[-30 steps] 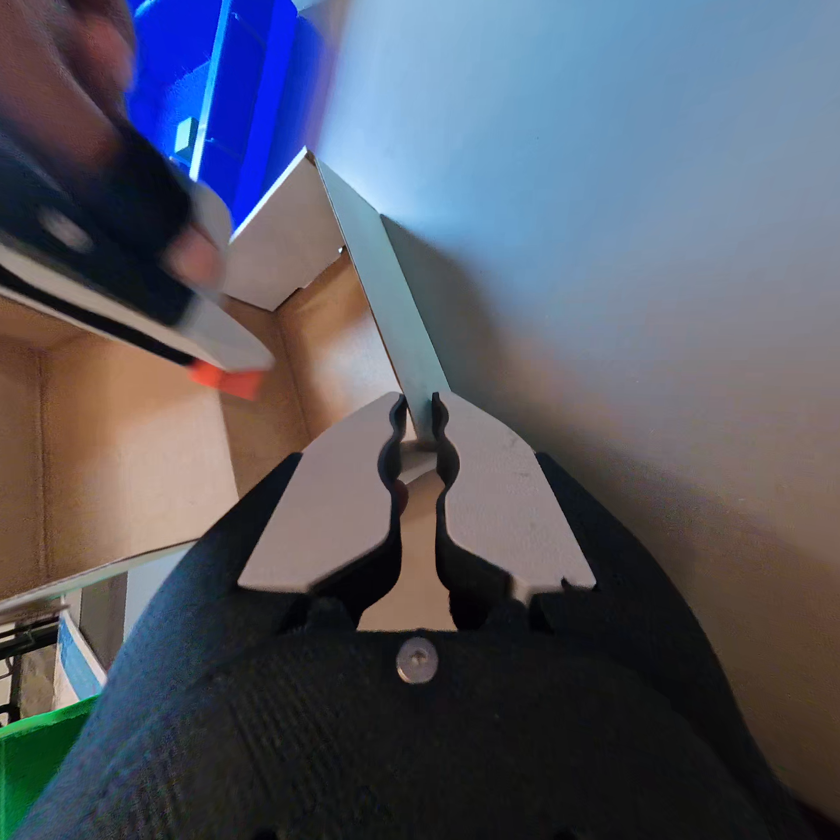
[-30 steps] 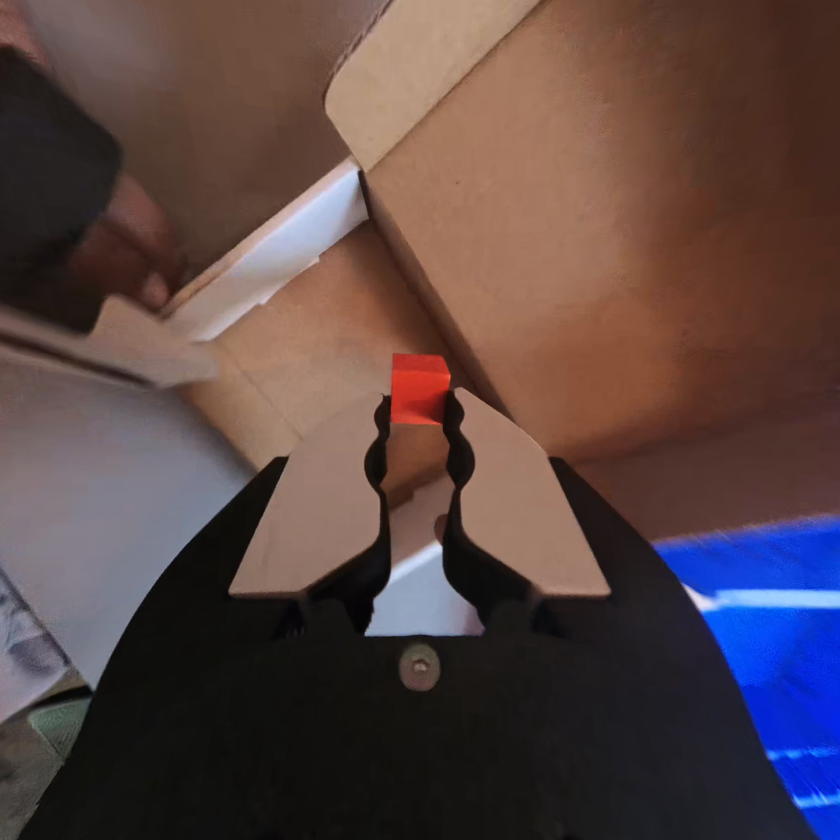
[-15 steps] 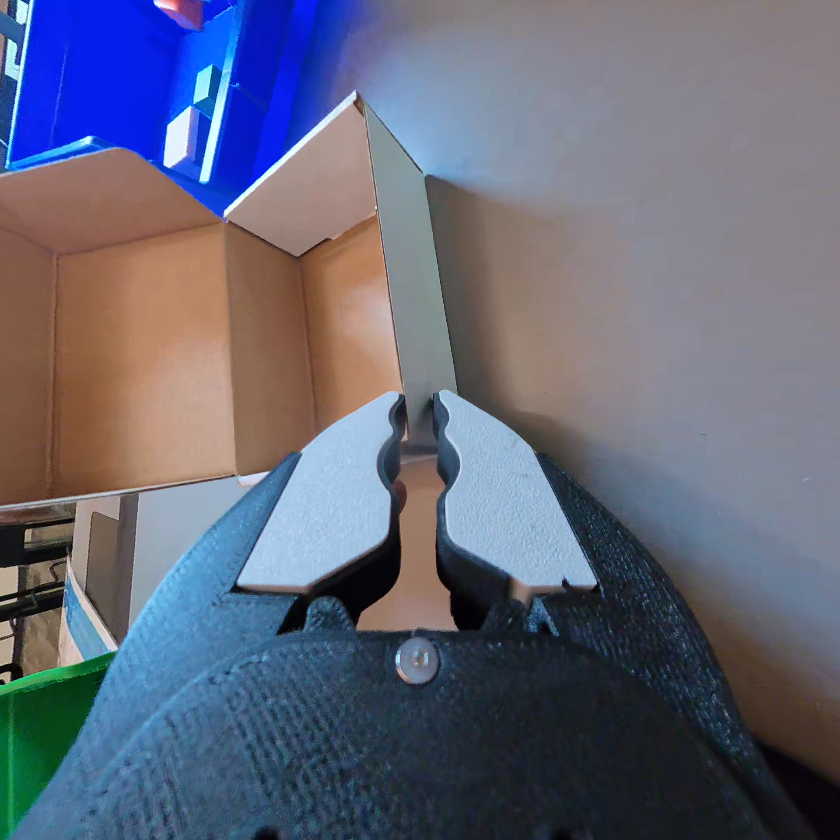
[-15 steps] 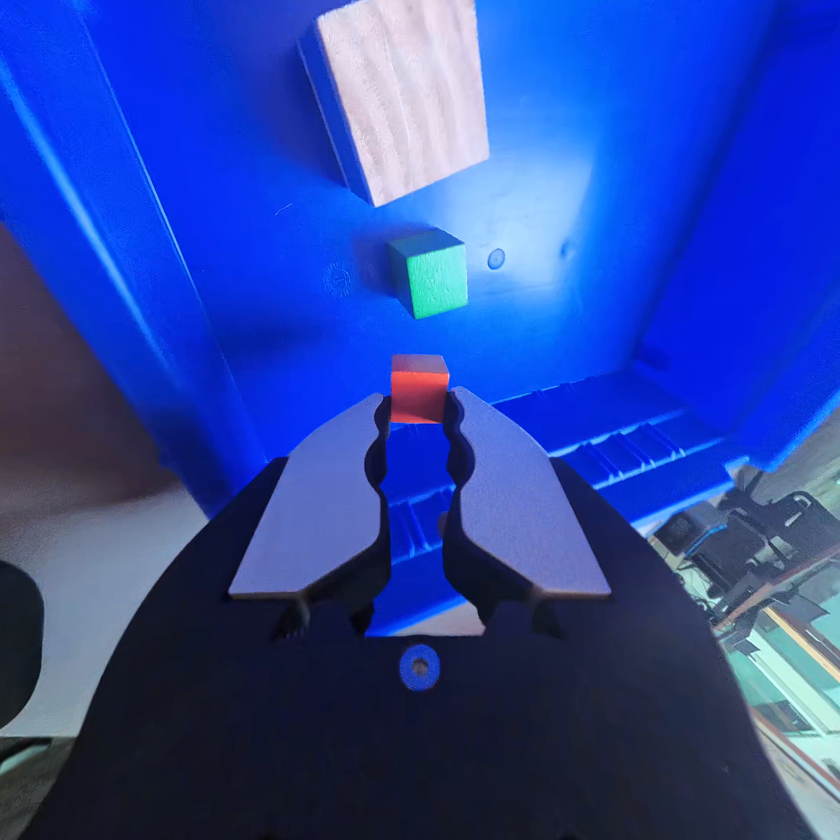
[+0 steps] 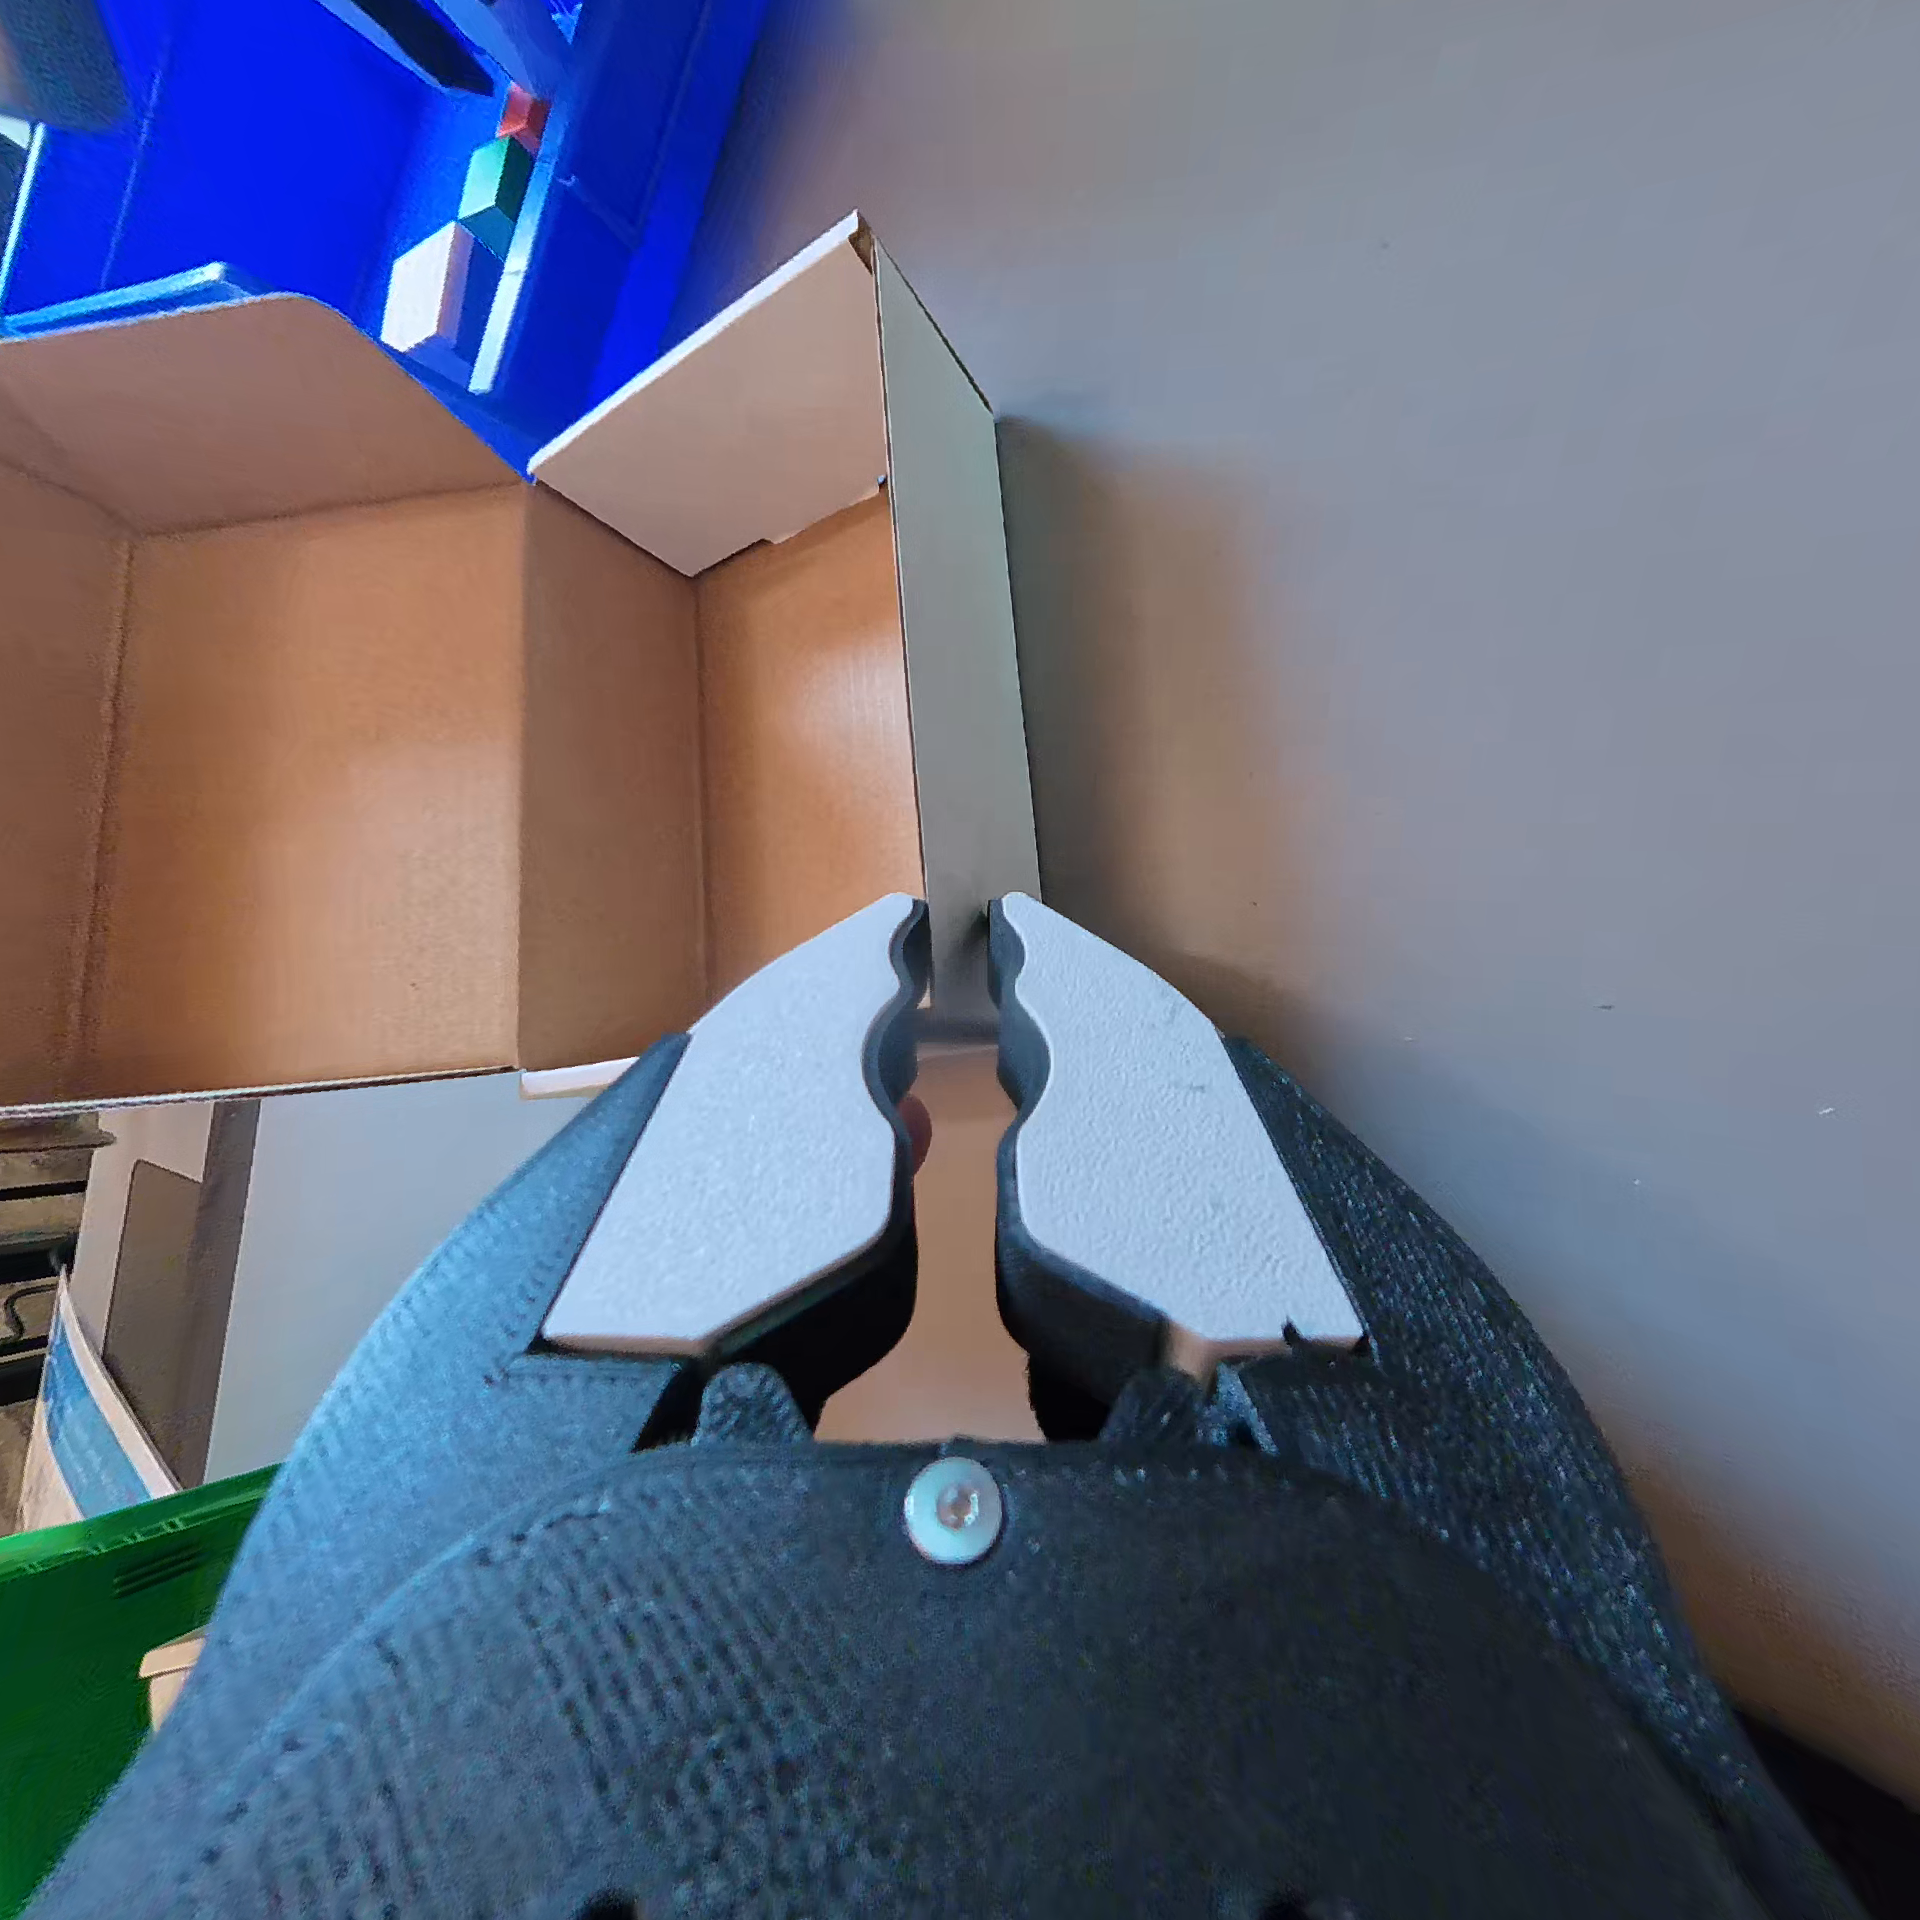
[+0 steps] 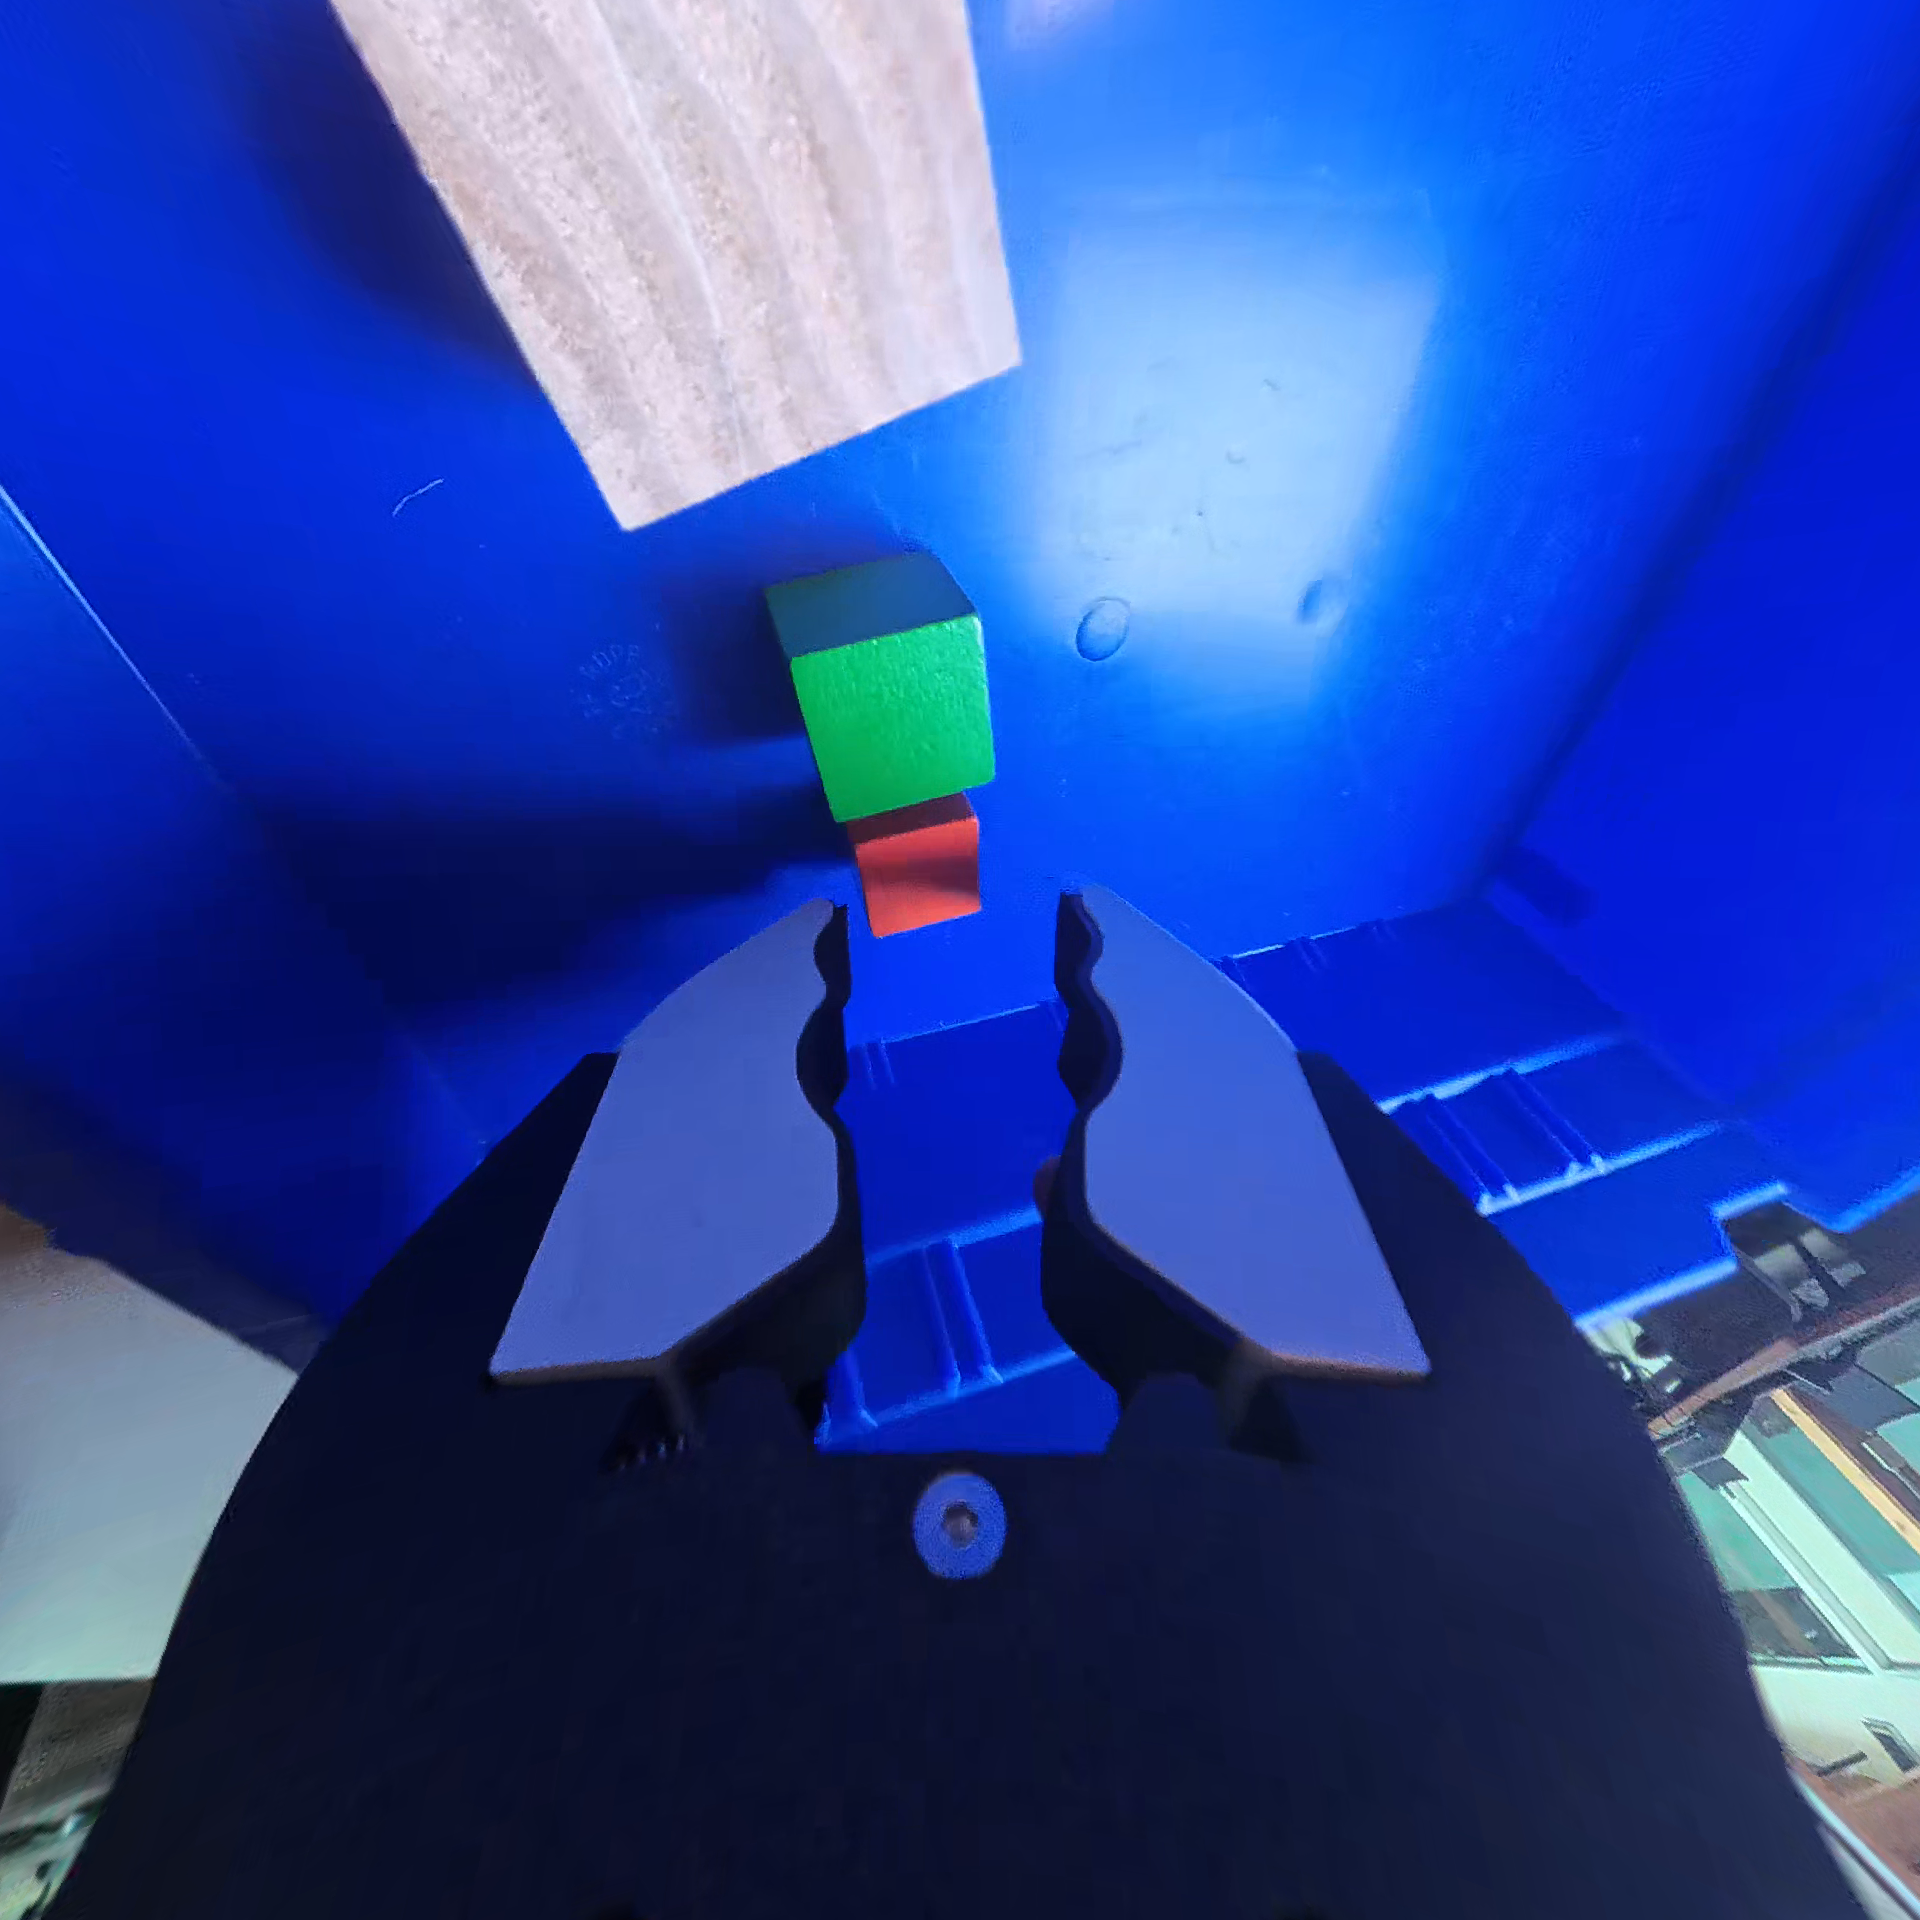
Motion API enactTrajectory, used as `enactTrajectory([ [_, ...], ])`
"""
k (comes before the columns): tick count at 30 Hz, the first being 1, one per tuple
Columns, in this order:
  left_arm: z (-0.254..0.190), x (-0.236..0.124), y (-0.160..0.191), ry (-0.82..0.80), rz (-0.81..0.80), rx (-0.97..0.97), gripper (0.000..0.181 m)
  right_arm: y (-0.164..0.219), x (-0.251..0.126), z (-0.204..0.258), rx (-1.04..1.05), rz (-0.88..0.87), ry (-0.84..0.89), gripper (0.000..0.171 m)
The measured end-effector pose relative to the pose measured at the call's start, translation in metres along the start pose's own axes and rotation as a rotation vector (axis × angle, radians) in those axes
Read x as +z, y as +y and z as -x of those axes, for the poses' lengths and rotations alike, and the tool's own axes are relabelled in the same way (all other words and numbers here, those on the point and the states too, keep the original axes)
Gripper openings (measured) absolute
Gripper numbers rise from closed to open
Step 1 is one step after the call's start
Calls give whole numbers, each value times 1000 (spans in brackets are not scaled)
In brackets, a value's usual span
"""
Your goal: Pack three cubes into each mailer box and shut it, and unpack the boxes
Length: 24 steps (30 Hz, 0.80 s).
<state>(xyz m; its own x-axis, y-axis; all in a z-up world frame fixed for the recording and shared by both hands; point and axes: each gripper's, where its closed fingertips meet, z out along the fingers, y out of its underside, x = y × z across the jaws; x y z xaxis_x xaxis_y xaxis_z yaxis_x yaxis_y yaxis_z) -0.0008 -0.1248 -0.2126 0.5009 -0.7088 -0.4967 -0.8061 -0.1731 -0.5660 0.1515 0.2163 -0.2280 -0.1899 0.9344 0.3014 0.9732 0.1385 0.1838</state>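
My left gripper is shut on the near edge of the open mailer box's side wall. The box is brown inside, white outside, and nothing shows inside it. My right gripper is open over the blue bin. A red cube lies just beyond its fingertips, free of them, touching a green cube. A larger pale wooden cube lies farther in. In the left wrist view the red cube, green cube and wooden cube show in the bin.
The box stands on a grey tabletop with the blue bin just behind it. A green crate sits at the lower left. Ribbed bin walls close in around my right gripper. Across from one pair of fingers to the other is roughly 40 centimetres.
My right gripper carried the red cube from the box to the blue bin, then opened and let it go beside the green cube. My left gripper kept its hold on the box wall.
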Motion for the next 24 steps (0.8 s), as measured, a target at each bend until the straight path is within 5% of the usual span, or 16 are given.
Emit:
enactTrajectory([
  [1,0,0,0,0,-3,-3,10,-1,-8,-3,10,-31,19,41],
  [8,2,1,-1,1,-14,-28,10,-21,-87,-1,107,-395,69,41],
  [13,4,2,-1,-9,-16,-44,10,-38,-125,42,112,-622,5,41],
  [24,7,-19,-11,155,-170,-245,24,-95,-144,131,341,-1123,-269,36],
])
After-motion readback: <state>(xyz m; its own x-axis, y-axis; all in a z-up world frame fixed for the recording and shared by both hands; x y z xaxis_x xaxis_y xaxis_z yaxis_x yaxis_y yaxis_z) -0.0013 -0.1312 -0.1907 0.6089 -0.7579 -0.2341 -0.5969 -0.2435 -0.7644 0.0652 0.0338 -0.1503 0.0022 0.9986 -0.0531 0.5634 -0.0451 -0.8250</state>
